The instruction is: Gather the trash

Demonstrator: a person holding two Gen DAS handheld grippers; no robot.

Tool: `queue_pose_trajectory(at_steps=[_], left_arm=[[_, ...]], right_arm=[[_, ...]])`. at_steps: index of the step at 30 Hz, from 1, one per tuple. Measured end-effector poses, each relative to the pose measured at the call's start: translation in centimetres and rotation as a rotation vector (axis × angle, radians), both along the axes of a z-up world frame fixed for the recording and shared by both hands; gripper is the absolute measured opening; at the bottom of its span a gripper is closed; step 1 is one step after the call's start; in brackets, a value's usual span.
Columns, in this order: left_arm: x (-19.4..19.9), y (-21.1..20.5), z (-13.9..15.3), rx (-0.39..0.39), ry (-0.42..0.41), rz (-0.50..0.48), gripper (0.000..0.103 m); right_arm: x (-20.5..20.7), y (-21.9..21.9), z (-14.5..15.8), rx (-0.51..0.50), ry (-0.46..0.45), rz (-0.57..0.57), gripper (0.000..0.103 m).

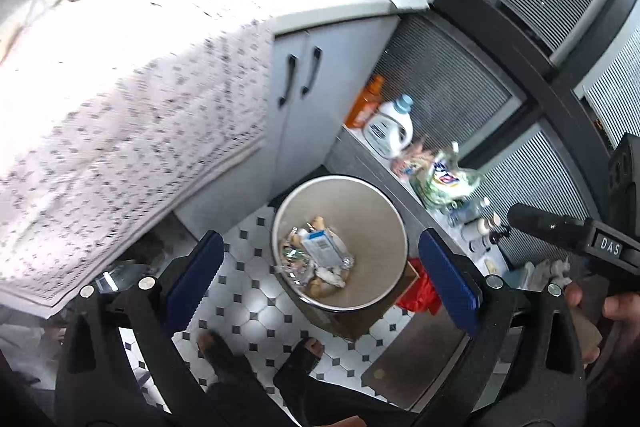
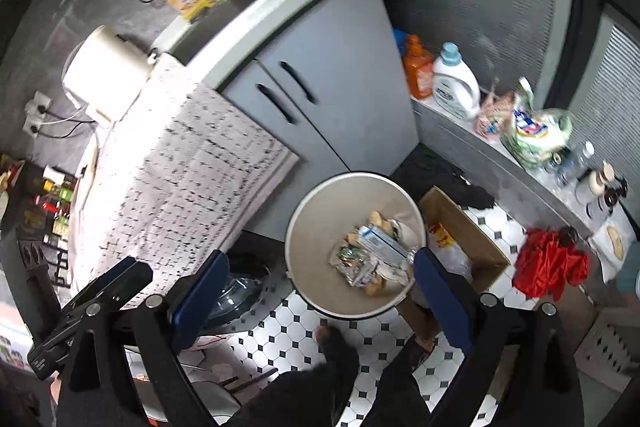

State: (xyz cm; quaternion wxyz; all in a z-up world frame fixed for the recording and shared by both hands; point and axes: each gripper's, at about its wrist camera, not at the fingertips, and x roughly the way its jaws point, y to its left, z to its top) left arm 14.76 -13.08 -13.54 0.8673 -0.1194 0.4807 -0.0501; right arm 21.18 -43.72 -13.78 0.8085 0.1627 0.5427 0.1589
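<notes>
A round beige trash bin (image 1: pixel 372 211) stands on the tiled floor by the grey cabinet, also in the right wrist view (image 2: pixel 320 227). Inside lies trash (image 1: pixel 320 255): a blue and white carton, foil wrappers, crumpled scraps, also seen from the right (image 2: pixel 372 255). My left gripper (image 1: pixel 324 275) is open and empty, held above the bin. My right gripper (image 2: pixel 320 287) is open and empty, also above the bin. The right gripper's body shows at the right edge of the left view (image 1: pixel 576 235).
A patterned cloth (image 1: pixel 120 115) hangs over the counter at left. Grey cabinet doors (image 2: pixel 320 87) stand behind the bin. A ledge at right holds detergent bottles (image 2: pixel 456 83) and bags. A cardboard box (image 2: pixel 464 227) and red cloth (image 2: pixel 548 263) lie by the bin. The person's feet (image 2: pixel 336 347) stand below.
</notes>
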Motion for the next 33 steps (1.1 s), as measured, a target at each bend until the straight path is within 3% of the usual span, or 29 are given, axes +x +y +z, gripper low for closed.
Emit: queue_pose_trajectory(at_steps=[16, 21, 33], left_arm=[[-8.5, 10.0, 8.8, -0.014, -0.176, 0.131, 0.097], [-12.6, 13.5, 11.7, 0.047, -0.24, 0.185, 0.097], [-20.8, 18.8, 15.4, 0.07, -0.335, 0.243, 0.097]], right_arm=[[-5.9, 7.7, 9.0, -0.035, -0.17, 0.025, 0.095], [-9.1, 11.0, 11.9, -0.063, -0.243, 0.063, 0.095], [-16.6, 17.6, 16.3, -0.058, -0.344, 0.128, 0.095]])
